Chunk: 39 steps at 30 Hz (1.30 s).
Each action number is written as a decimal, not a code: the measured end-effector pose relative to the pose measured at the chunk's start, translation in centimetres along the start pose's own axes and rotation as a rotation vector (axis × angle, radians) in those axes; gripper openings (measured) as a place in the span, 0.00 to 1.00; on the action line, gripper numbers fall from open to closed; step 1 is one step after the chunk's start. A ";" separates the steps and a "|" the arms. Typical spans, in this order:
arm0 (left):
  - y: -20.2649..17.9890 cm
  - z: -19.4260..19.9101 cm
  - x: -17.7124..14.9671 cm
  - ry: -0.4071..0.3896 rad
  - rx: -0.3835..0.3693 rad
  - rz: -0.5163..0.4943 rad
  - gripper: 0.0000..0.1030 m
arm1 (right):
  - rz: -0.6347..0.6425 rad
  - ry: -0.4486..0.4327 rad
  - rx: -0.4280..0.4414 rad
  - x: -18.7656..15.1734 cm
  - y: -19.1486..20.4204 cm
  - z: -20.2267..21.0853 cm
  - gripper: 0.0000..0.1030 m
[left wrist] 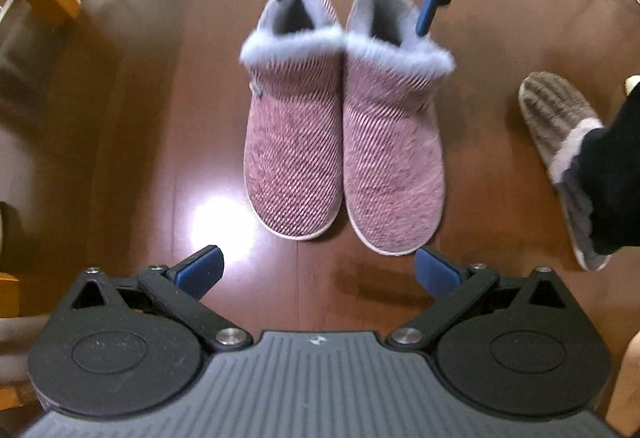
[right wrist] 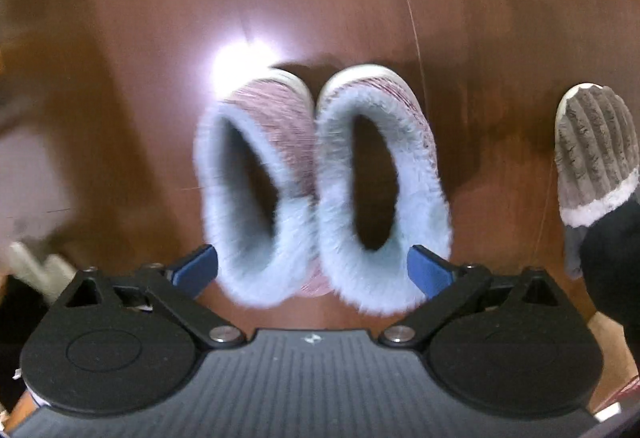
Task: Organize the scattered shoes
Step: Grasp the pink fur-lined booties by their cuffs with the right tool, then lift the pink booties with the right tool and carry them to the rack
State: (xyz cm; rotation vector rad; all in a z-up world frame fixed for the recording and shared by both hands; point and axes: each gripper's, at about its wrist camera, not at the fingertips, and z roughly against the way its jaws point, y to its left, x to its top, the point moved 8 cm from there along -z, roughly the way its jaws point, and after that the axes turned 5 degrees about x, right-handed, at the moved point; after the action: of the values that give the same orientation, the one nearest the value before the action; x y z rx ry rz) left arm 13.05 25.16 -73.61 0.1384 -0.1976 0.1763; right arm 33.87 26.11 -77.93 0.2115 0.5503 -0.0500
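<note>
The wooden floor (left wrist: 120, 157) is dark brown and glossy, with a bright glare patch just beside the toes of the shoes.

2 pink slippers stand on it side by side, touching along their inner edges, toes toward the left gripper and heels toward the right gripper. Each has a pink knit upper with dark diagonal ribbing, a pale blue-grey fur collar around the opening, and a white sole edge. In the left wrist view, the one slipper (left wrist: 294, 141) sits a little farther from the camera than the other slipper (left wrist: 394, 157). The openings (right wrist: 372, 177) show a grey lining.

A grey ribbed slipper (left wrist: 560, 141) with a pale fur cuff is worn on a foot, near the pair and apart from it.

The left gripper (left wrist: 318, 272) hovers over the floor just short of the toes, jaws spread wide, holding nothing.

The right gripper (right wrist: 314, 270) has its jaws spread wide, 1 blue pad on either outer side of the 2 heels; contact with the fur cannot be determined.
</note>
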 end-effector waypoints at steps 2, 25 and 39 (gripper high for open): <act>0.1 -1.9 -0.1 0.003 -0.003 -0.003 1.00 | -0.009 0.017 -0.017 0.3 -0.4 -1.6 0.87; -2.7 -7.6 -2.5 0.105 -0.091 -0.063 1.00 | -0.047 0.231 -0.086 -1.5 -2.3 -4.6 0.39; -4.6 -3.8 -3.1 0.161 -0.089 -0.101 1.00 | 0.049 0.288 -0.054 -5.6 -2.9 -1.2 0.27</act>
State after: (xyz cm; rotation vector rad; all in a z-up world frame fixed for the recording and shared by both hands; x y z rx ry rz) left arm 11.58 20.77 -78.53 0.0453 -0.0381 0.0771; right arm 28.24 23.51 -76.53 0.1807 0.8316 0.0436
